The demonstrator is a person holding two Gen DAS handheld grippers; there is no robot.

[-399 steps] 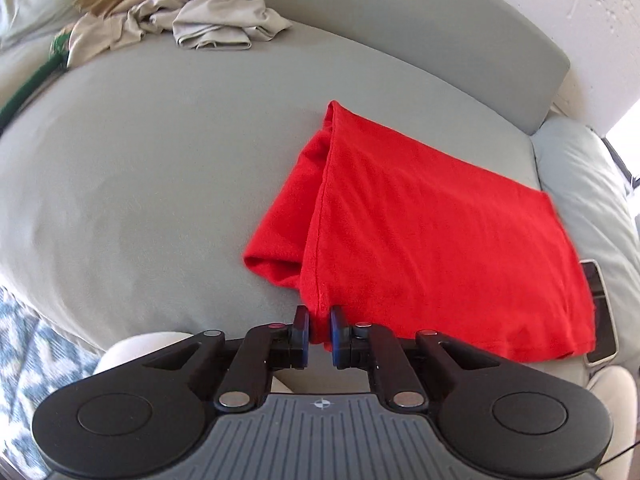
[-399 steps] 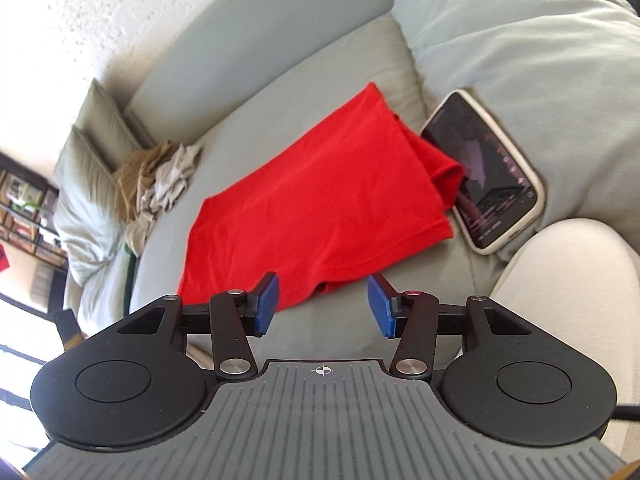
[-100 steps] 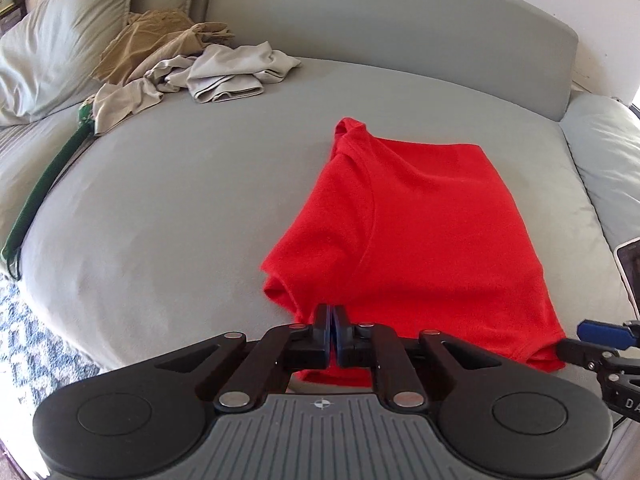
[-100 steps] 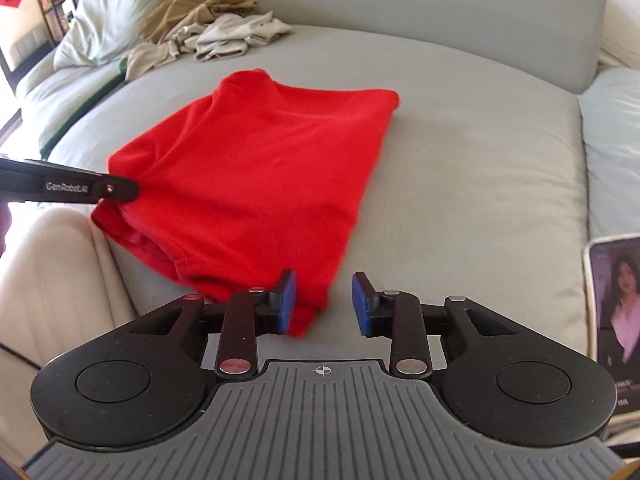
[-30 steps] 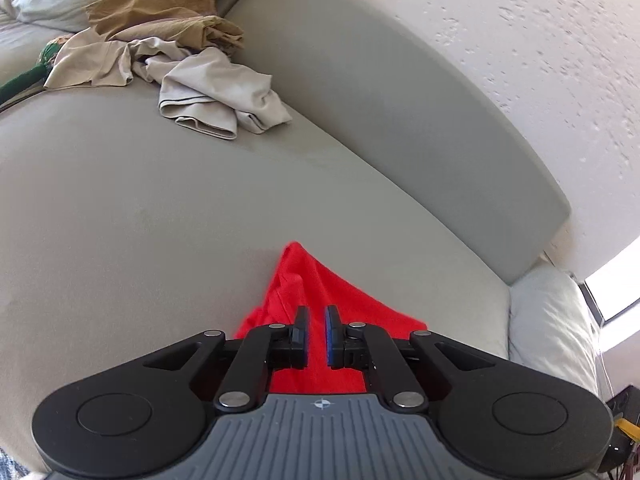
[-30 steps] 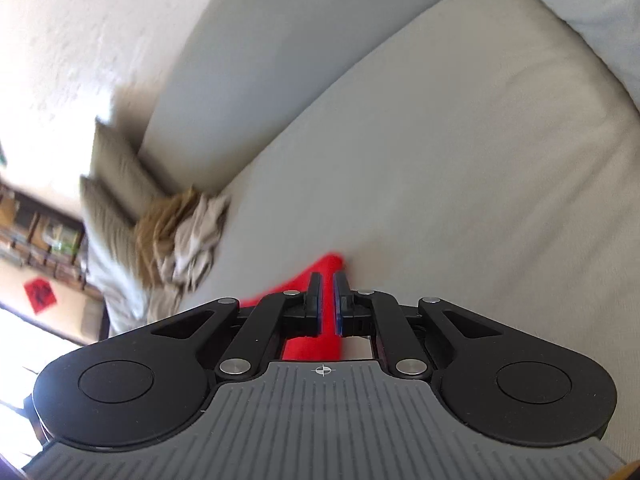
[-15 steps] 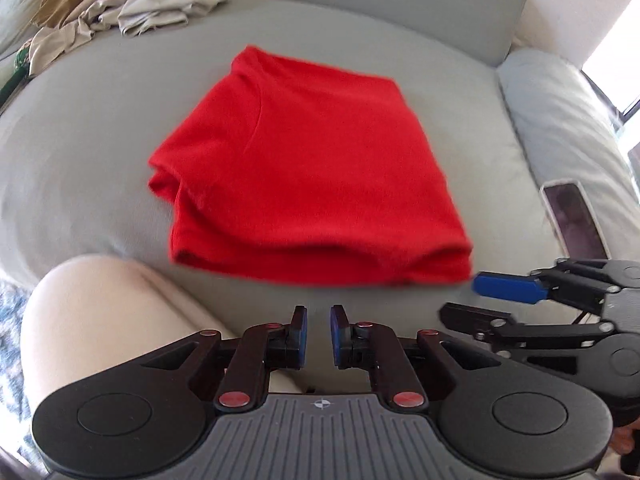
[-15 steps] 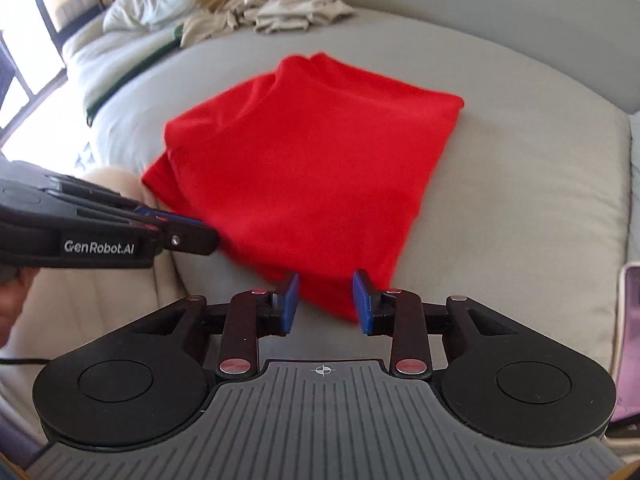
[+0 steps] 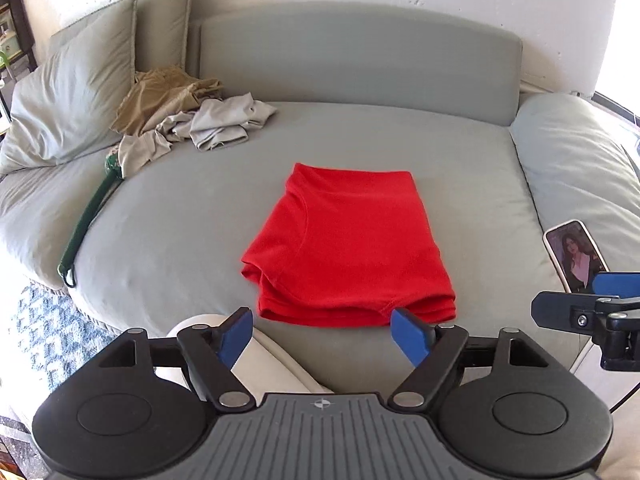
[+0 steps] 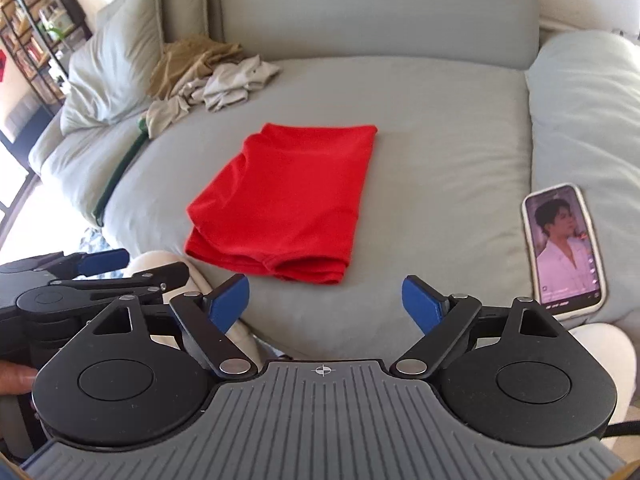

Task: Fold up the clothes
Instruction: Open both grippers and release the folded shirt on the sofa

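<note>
- Left gripper (image 9: 322, 330), its blue pads opening with nothing between them, hovers just short of the near edge of the folded red cotton T-shirt (image 9: 344, 246).
- Right gripper (image 10: 326, 302), likewise opening and empty, sits beside it.
- Shirt lies mid-cushion on the grey-green fabric sofa (image 9: 200, 208), long axis running away from both; the left looks slightly nearer.
- Crumpled beige and khaki clothes (image 9: 188, 120) wait far-left, probably next.

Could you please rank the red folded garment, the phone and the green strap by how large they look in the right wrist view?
1. red folded garment, clearly the largest.
2. and 3. phone and green strap: unsure. The phone covers more area but lies nearer the camera; the strap is longer, thin, farther and partly hidden.
</note>
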